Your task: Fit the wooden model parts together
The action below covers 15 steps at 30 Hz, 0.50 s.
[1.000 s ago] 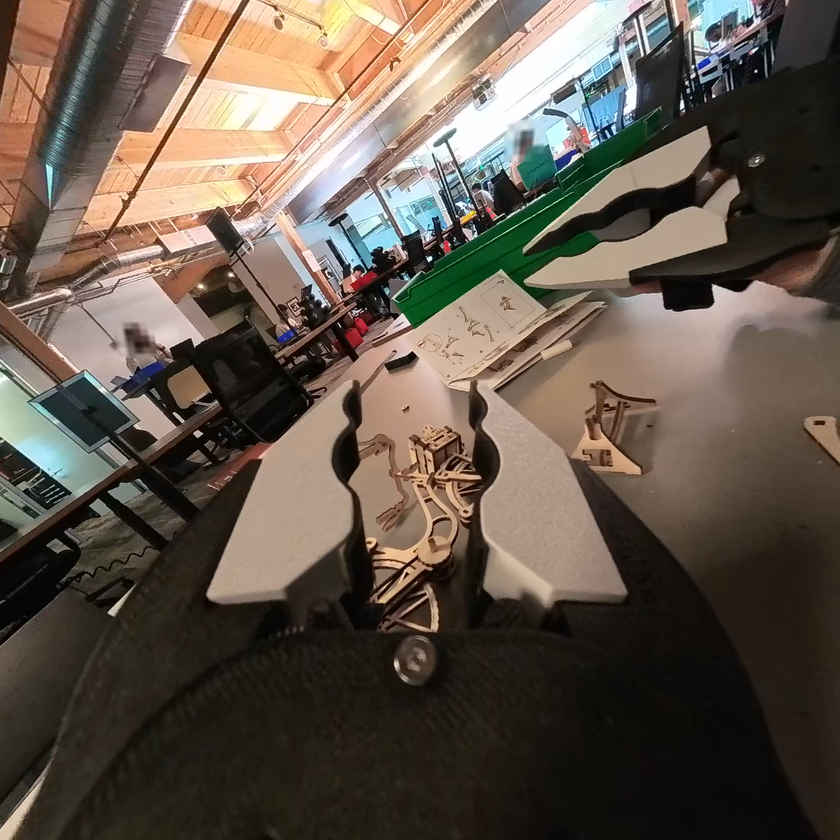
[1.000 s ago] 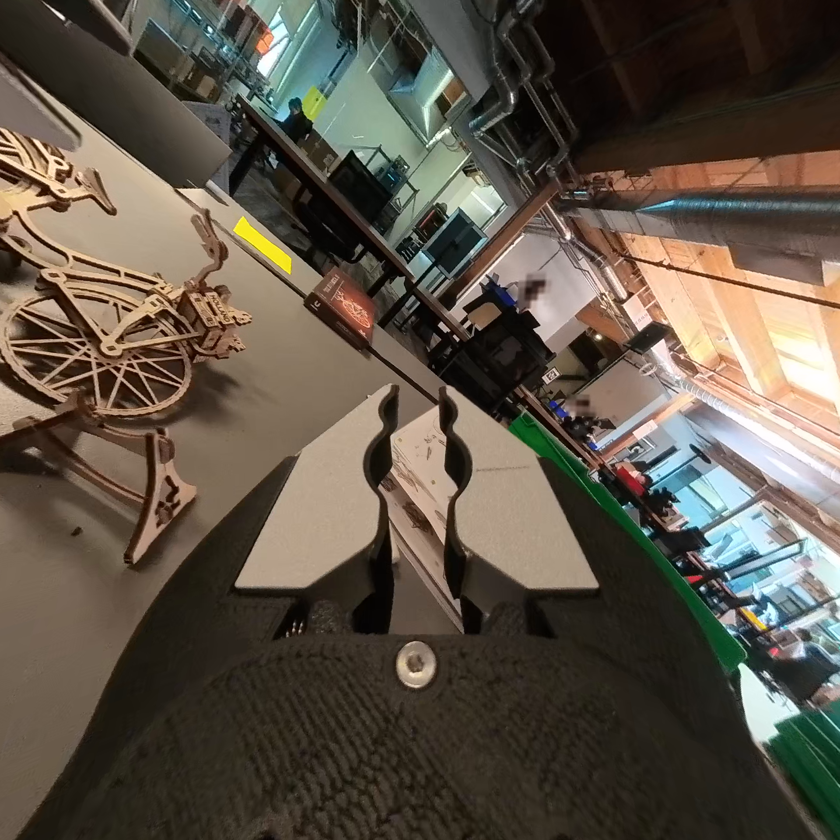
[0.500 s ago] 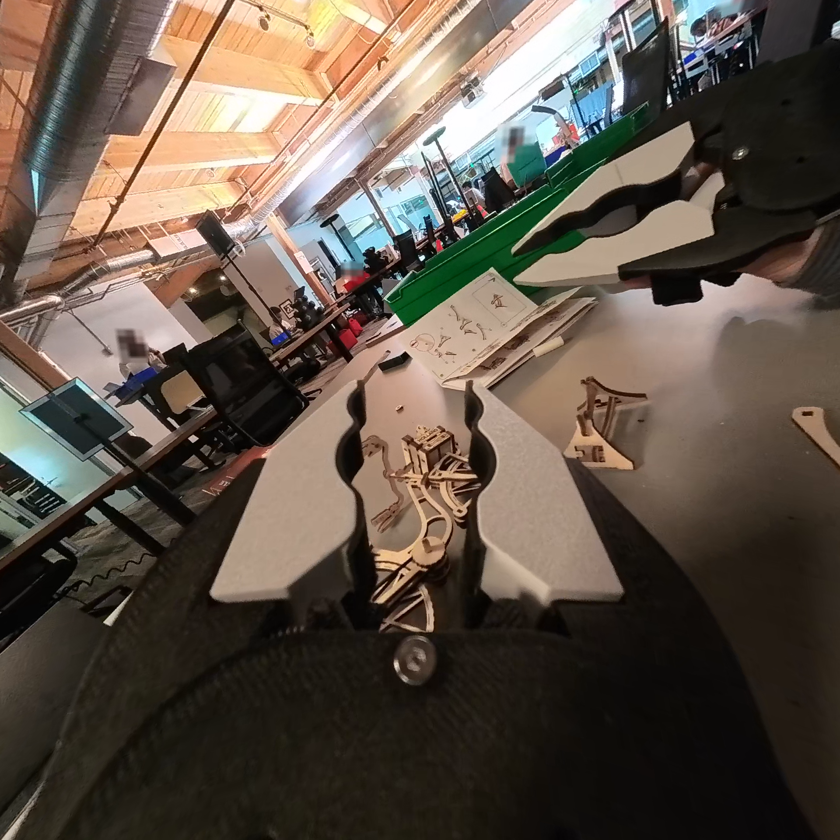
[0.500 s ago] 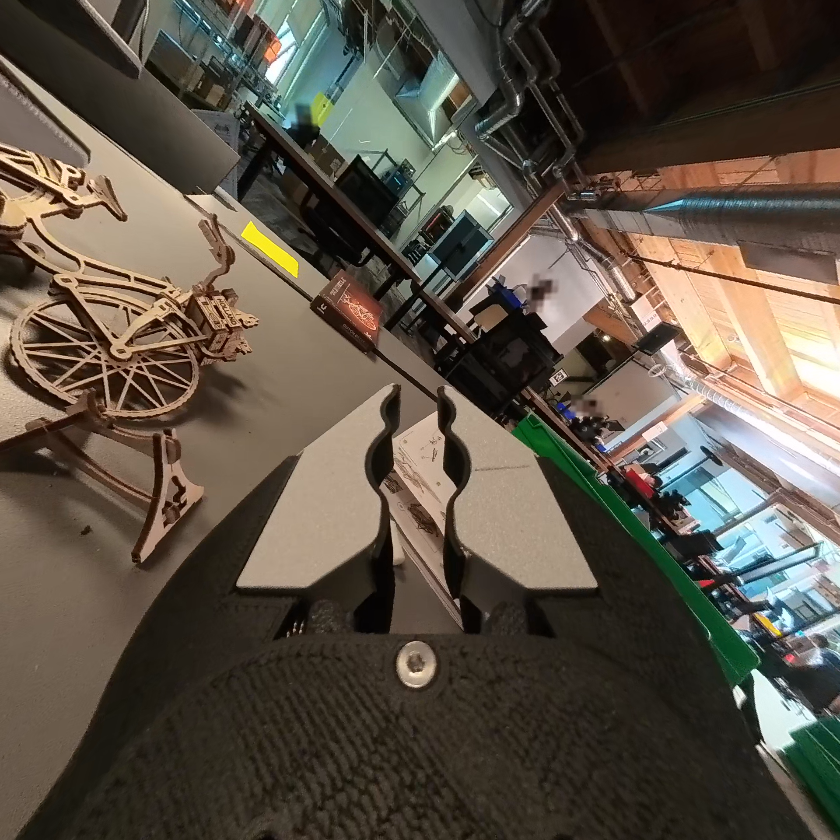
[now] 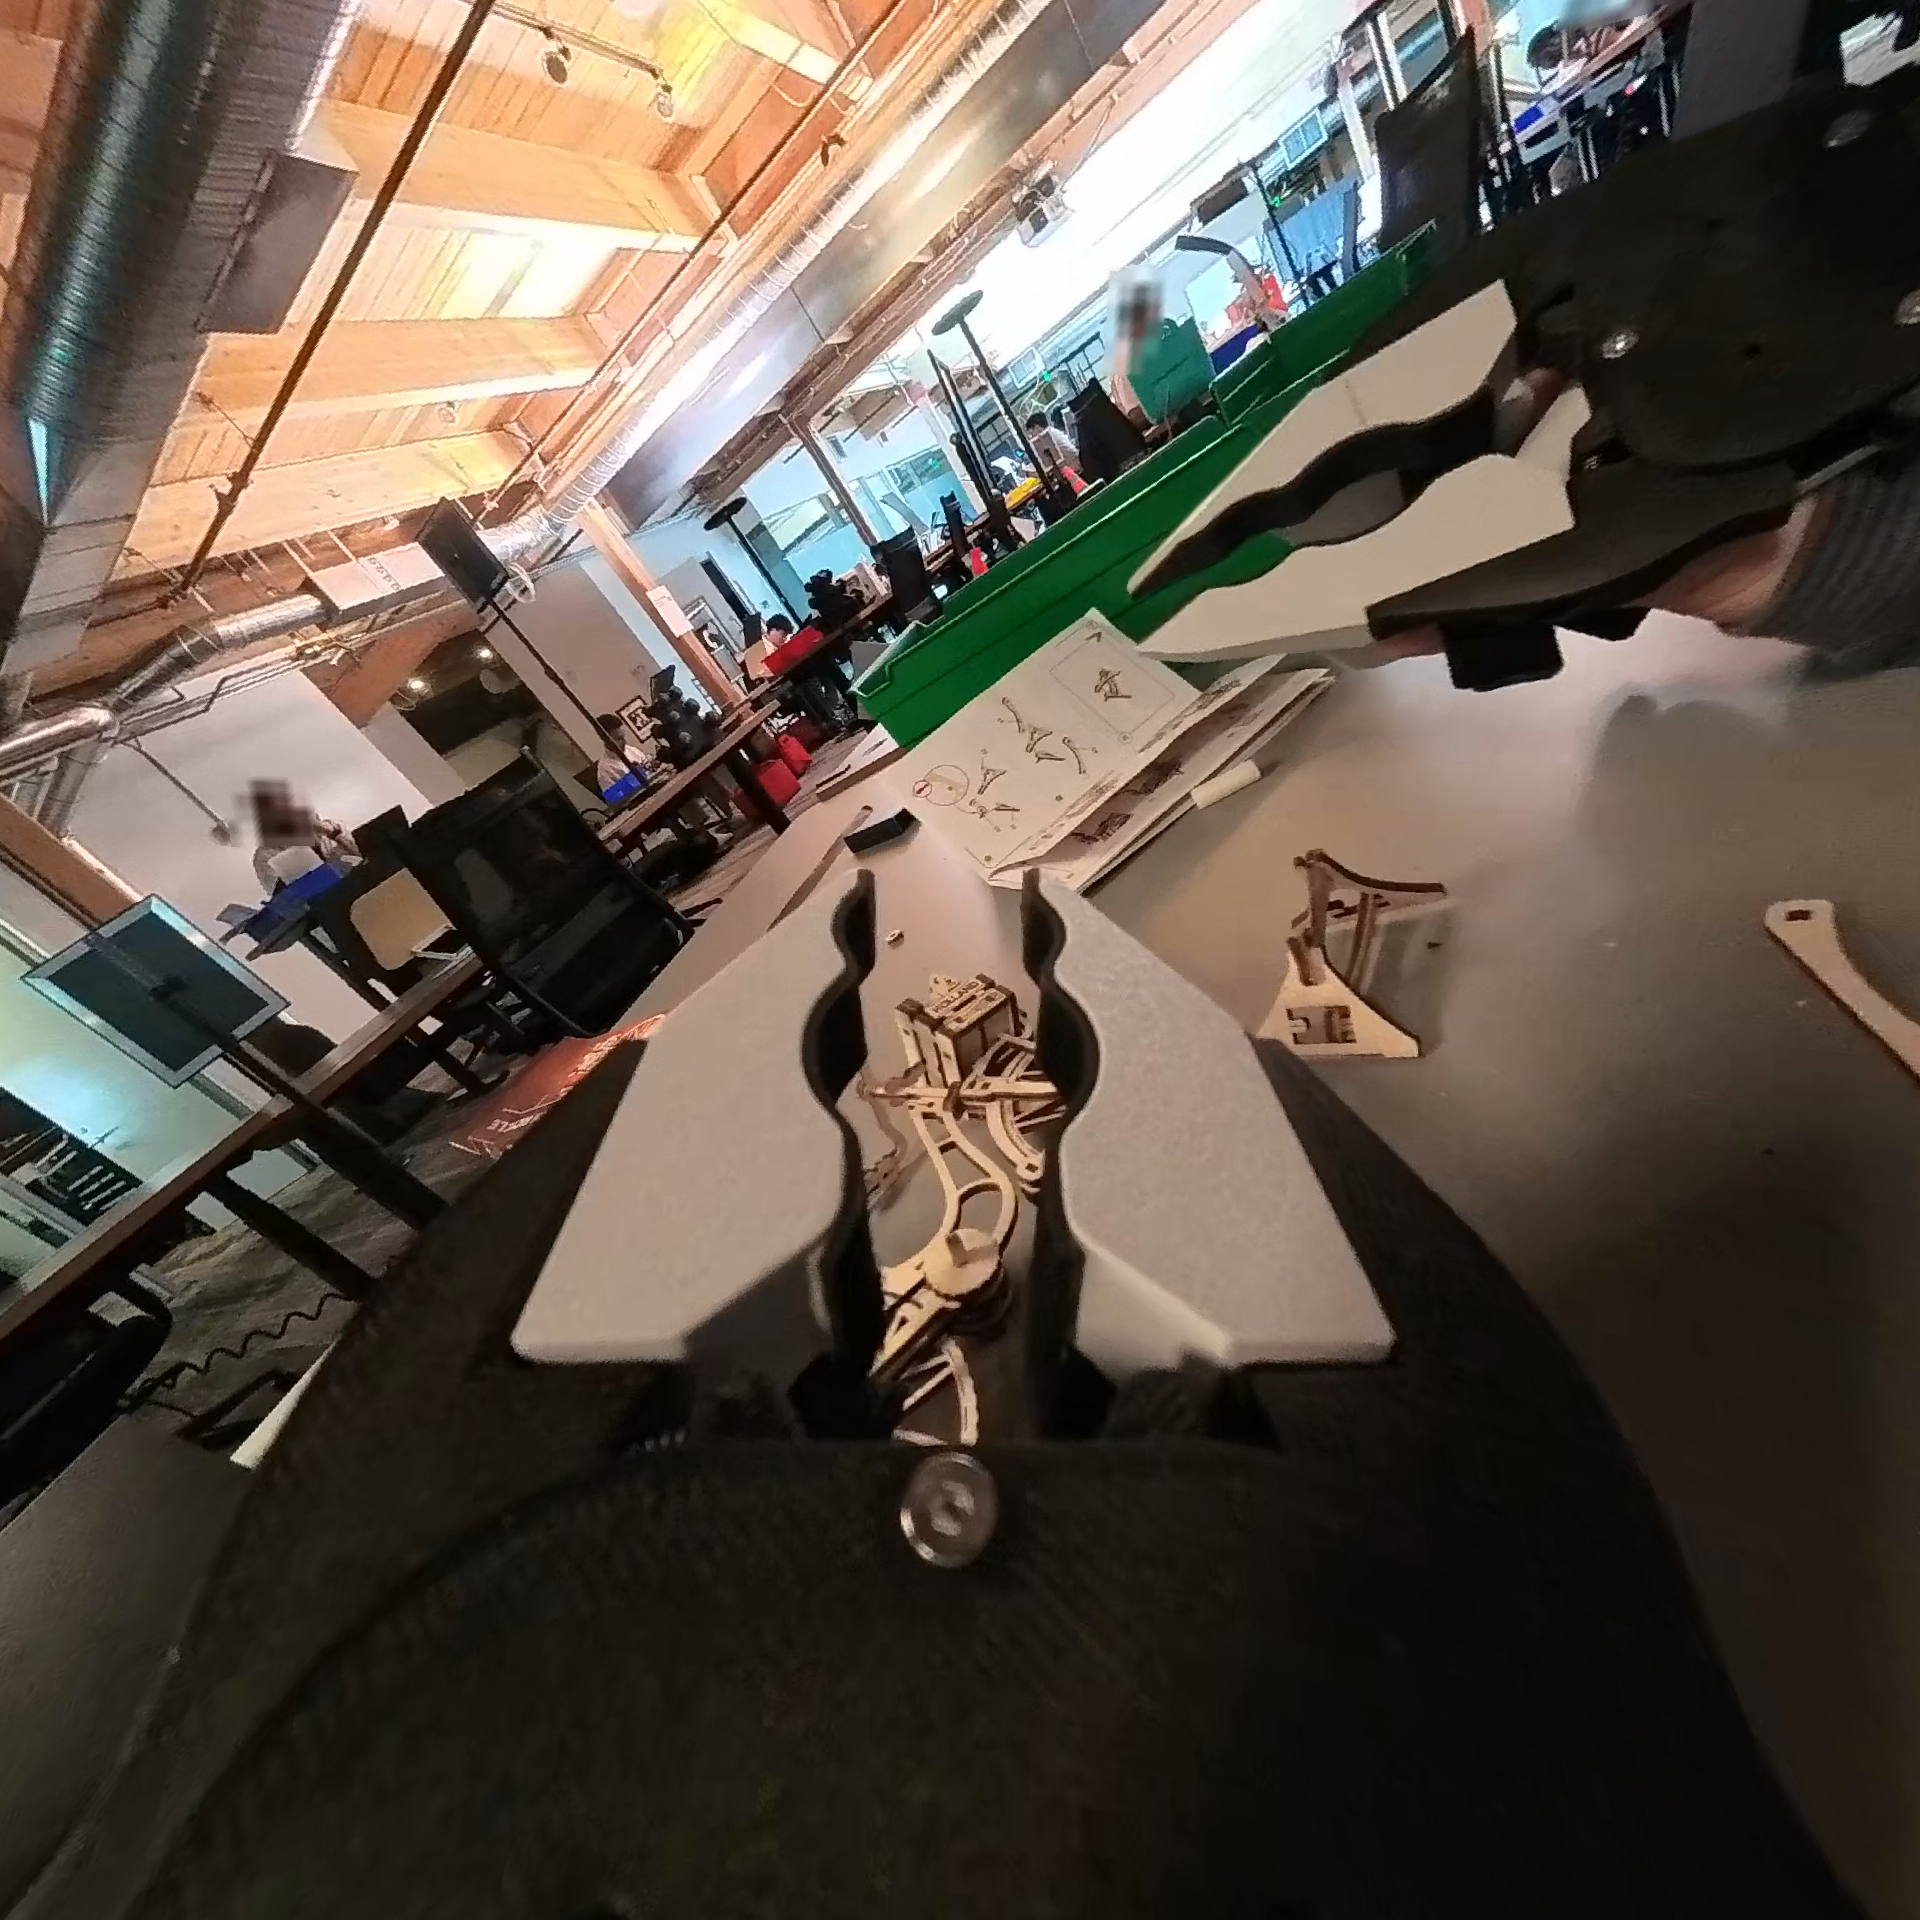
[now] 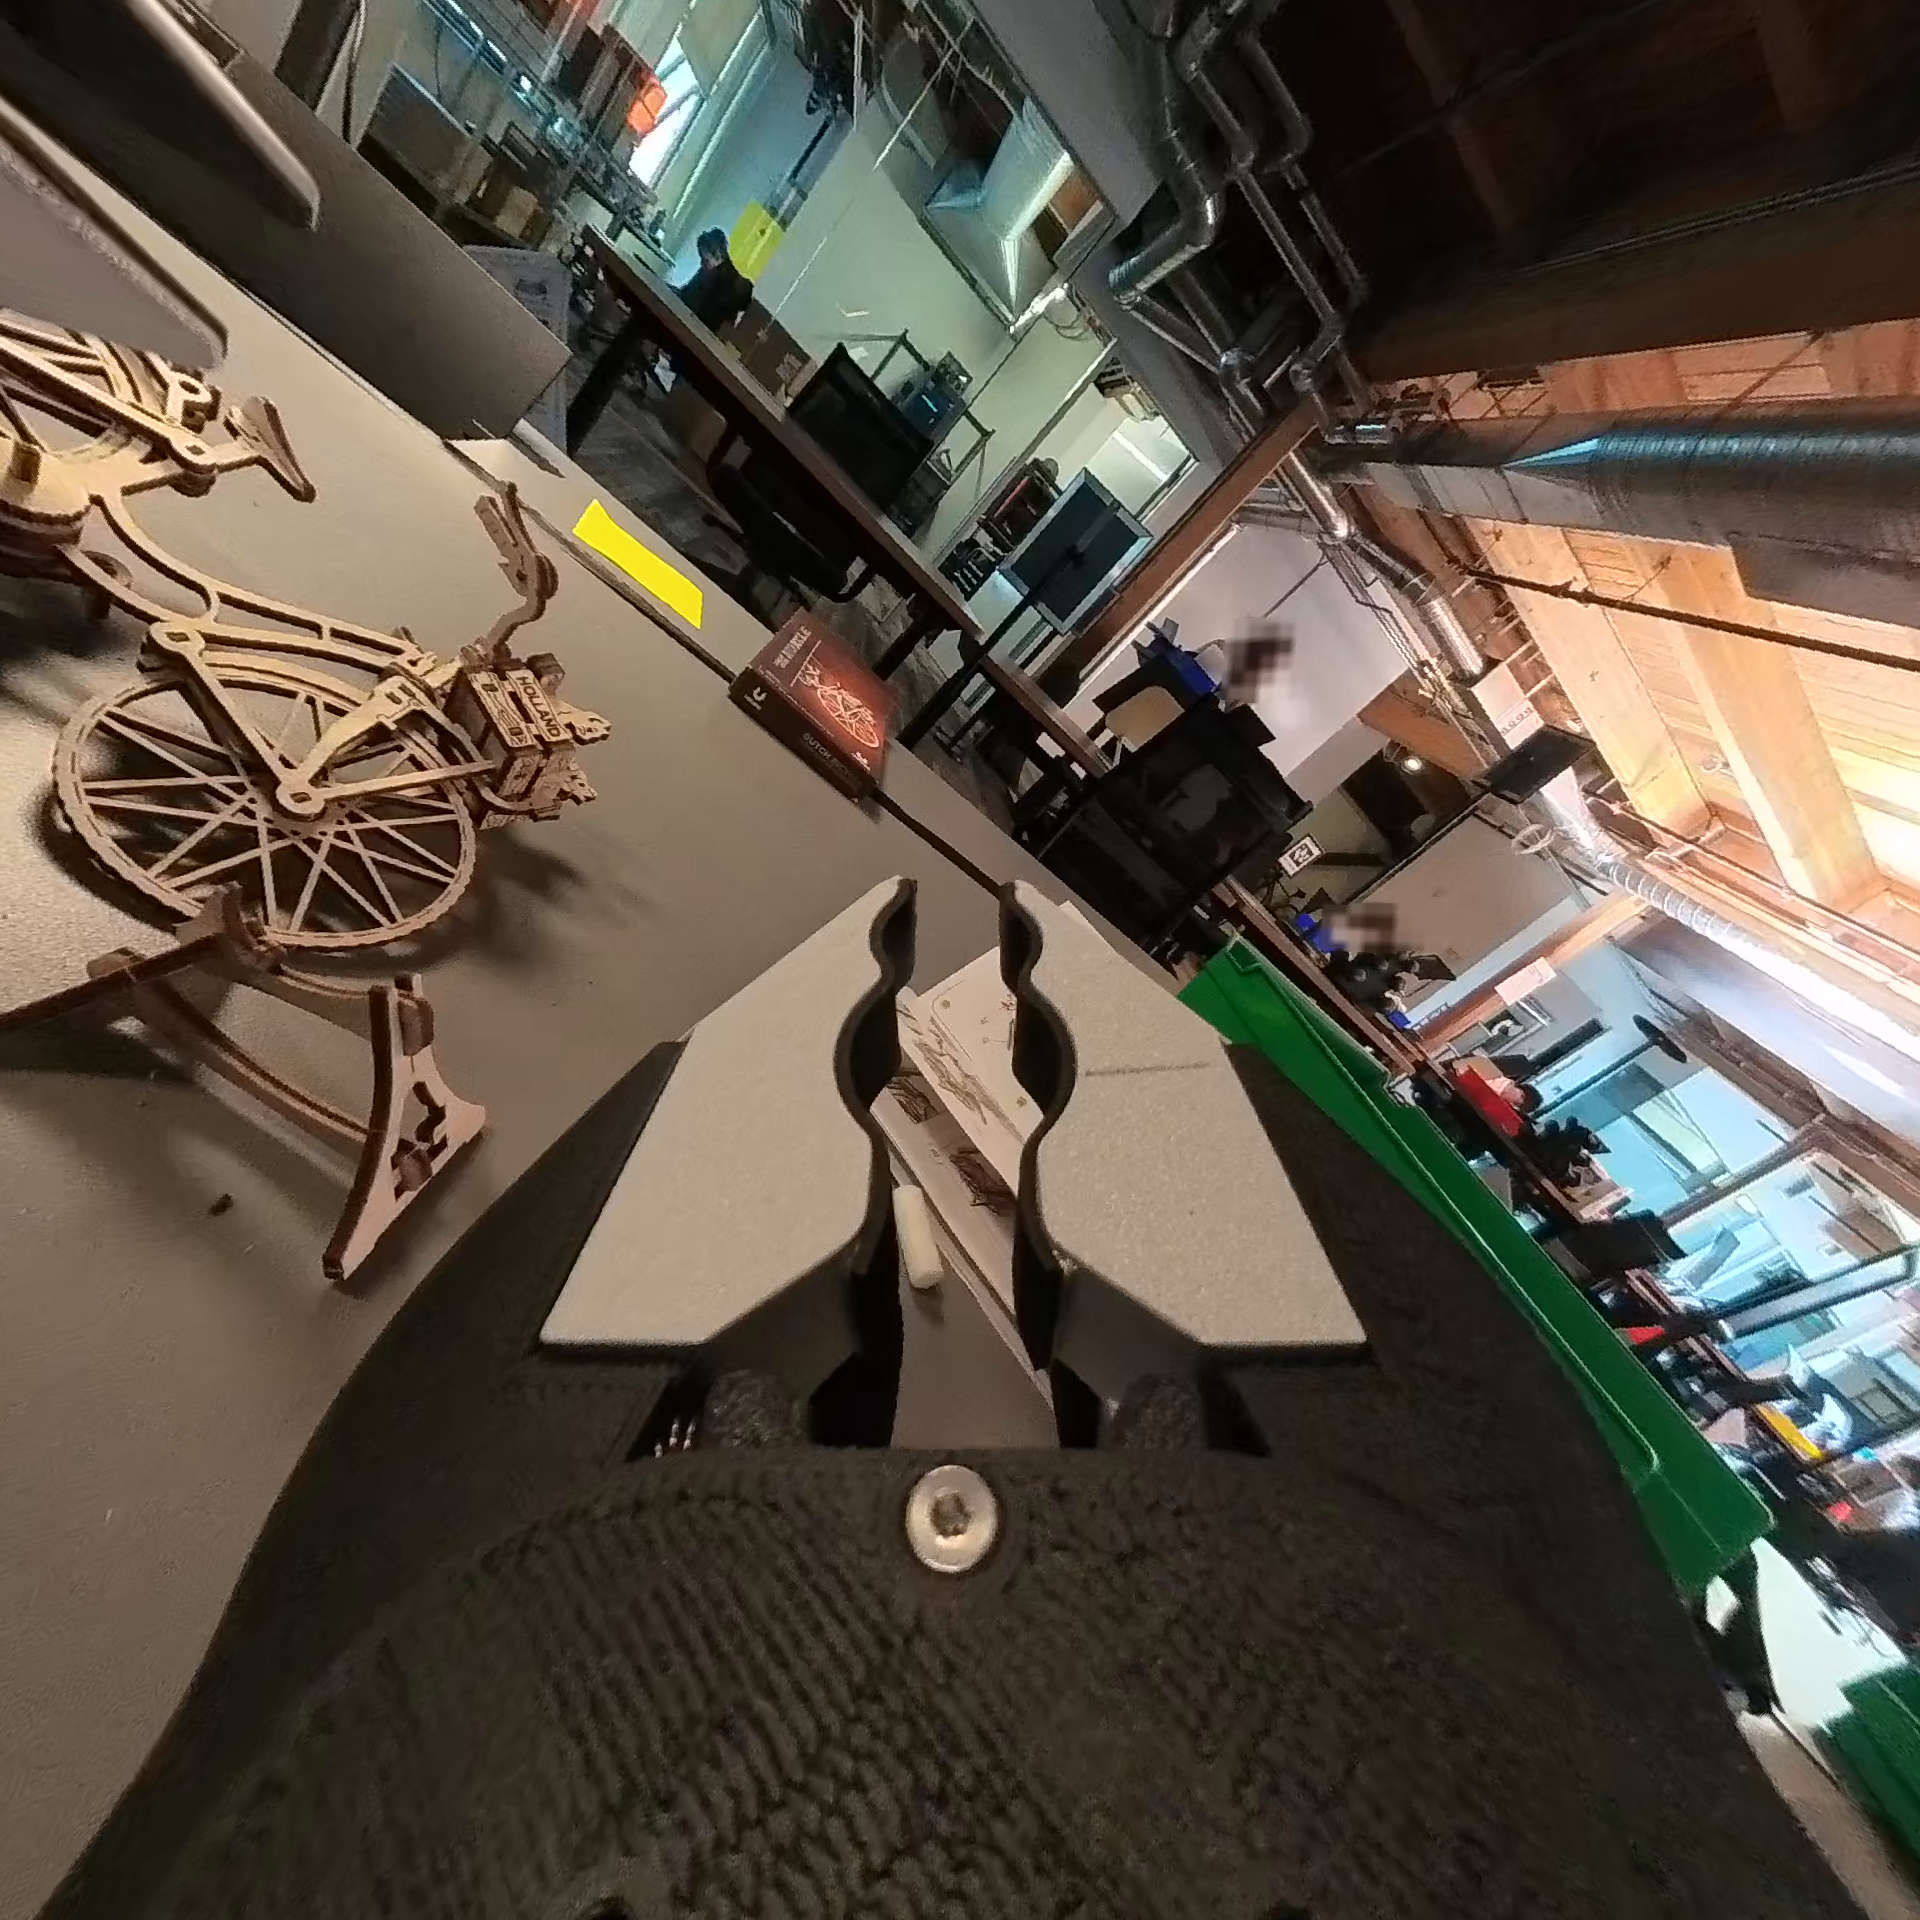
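Left wrist view: one laser-cut pale wooden bicycle model [image 5: 961,1132] lies on the grey table [image 5: 1610,1091], seen between the fingers of the left gripper [image 5: 948,940], its long axis running away from the camera with the boxy crate end farthest. The jaws stand narrowly apart, empty. One small wooden arched stand piece [image 5: 1340,982] stands upright to the right, and one flat loose wooden strip [image 5: 1844,982] lies near the right edge. The right gripper [image 5: 1205,613] hangs above the open instruction booklet [image 5: 1081,769], tilted down leftward, held by a hand [image 5: 1766,582]

Right wrist view: right gripper [image 6: 956,899] jaws narrowly apart, empty, over the booklet [image 6: 971,1060]; the bicycle [image 6: 281,769] lies left, crate toward the right, beside one dark wooden curved stand [image 6: 400,1132]
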Tool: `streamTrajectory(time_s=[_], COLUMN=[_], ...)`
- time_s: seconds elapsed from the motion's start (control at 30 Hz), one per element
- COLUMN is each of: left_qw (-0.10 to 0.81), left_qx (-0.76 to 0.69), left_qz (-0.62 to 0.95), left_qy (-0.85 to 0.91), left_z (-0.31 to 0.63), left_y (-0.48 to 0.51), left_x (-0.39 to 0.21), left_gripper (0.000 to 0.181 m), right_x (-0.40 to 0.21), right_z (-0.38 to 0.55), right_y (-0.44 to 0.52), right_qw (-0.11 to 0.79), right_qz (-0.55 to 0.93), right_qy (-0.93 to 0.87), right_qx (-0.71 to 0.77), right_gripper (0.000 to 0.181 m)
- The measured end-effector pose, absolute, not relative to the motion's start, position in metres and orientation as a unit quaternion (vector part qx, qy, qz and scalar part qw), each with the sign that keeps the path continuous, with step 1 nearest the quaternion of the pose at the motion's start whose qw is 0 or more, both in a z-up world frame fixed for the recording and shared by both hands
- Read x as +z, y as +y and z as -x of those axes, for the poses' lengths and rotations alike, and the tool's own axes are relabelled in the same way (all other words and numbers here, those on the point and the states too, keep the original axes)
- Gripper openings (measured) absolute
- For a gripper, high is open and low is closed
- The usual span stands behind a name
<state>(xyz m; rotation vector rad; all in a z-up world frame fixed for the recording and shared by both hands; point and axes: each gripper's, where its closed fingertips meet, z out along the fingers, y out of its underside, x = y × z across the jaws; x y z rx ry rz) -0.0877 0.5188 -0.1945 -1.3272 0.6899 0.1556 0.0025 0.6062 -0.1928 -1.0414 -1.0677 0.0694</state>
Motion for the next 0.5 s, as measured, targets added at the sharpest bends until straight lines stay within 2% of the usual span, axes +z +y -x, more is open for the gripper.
streamTrajectory(time_s=[0.5], left_qw=[0.728], left_qx=[0.072], left_qz=[0.603], left_qy=[0.32], left_z=[0.0861], left_y=[0.5186], left_x=[-0.1958], left_gripper=[0.027], right_x=[-0.1943], right_z=[-0.001], right_y=[0.6063], right_qw=[0.731], right_qz=[0.473], right_qy=[-0.49], right_qx=[0.033], right_gripper=[0.014])
